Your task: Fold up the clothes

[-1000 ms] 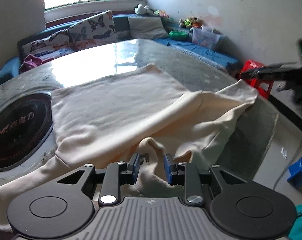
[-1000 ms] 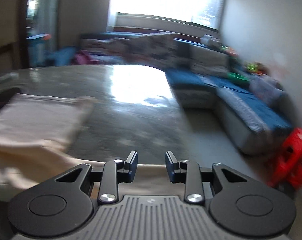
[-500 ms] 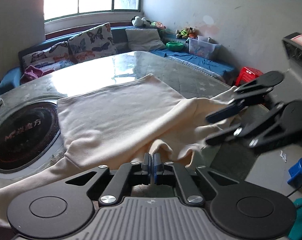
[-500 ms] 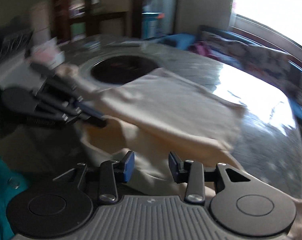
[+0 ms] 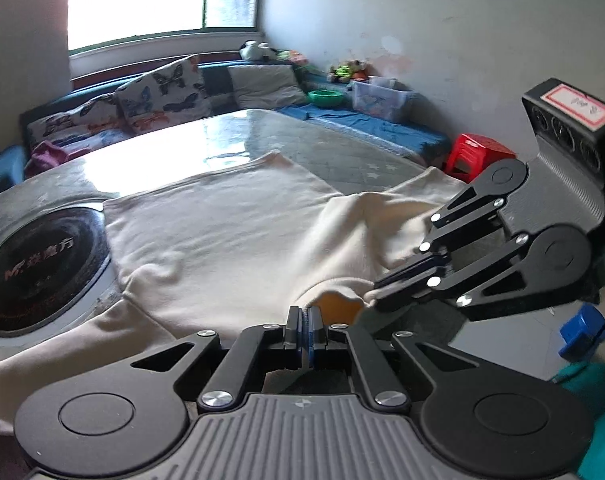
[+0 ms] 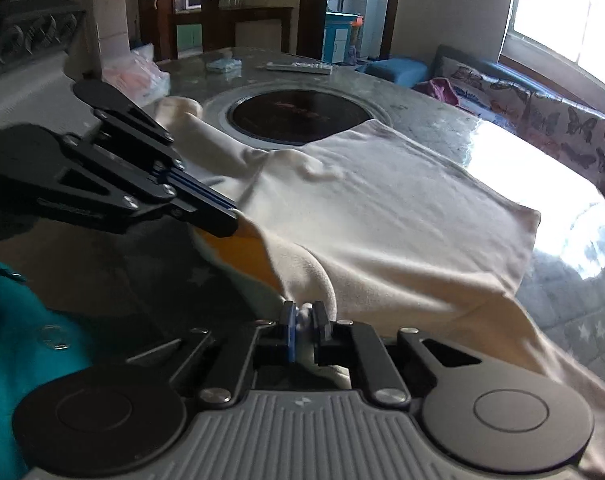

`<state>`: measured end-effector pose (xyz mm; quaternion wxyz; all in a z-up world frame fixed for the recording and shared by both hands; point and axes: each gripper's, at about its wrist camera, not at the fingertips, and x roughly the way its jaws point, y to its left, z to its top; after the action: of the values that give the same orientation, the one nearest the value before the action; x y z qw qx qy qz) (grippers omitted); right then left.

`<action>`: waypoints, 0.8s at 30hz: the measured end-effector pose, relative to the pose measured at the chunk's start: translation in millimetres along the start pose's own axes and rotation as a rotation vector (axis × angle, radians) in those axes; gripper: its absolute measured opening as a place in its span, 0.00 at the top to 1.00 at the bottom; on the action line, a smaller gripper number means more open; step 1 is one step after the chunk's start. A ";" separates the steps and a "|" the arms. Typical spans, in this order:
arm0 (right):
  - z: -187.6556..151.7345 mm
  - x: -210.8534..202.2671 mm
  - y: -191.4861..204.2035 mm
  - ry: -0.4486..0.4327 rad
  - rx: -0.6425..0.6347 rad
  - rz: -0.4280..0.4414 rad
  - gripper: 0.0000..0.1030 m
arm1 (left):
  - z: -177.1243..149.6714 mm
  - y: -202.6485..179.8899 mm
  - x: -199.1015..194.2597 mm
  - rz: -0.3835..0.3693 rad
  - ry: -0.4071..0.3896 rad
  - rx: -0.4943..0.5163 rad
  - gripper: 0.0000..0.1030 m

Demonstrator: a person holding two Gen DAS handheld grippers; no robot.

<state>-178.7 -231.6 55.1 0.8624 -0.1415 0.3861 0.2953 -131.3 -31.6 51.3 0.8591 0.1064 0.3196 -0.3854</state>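
Left gripper (image 5: 305, 322) pinched tight on cream garment's (image 5: 230, 232) collar edge; right gripper (image 6: 302, 320) clamped on same neckline just beside it. Garment spread over the table (image 5: 238, 136), one sleeve beside the dark round inset (image 5: 30, 264). Judgement: lift both pinches level, keep neckline taut, carry evenly towards far hem so the fold lands square

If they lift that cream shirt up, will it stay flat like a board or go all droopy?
Probably droopy: the cream shirt already sags and wrinkles between the left gripper and right gripper. It looks light, since small pinches raise its edge. The sleeves would likely dangle.
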 end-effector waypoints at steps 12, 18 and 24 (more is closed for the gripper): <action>-8.7 -26.2 -14.2 0.014 0.073 0.041 0.86 | 3.8 17.6 -12.0 -0.026 0.012 0.000 0.94; -7.0 -25.0 -40.9 -0.052 0.141 -0.071 0.81 | 21.5 50.5 3.7 0.072 -0.037 -0.162 0.94; -20.7 -5.6 -58.7 -0.029 0.205 -0.134 0.81 | 24.5 71.7 40.5 0.149 -0.039 -0.273 0.94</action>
<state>-157.4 -289.8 46.5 0.8957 -0.0736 0.3913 0.1981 -47.3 -17.4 40.1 0.8977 0.0047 0.3436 -0.2757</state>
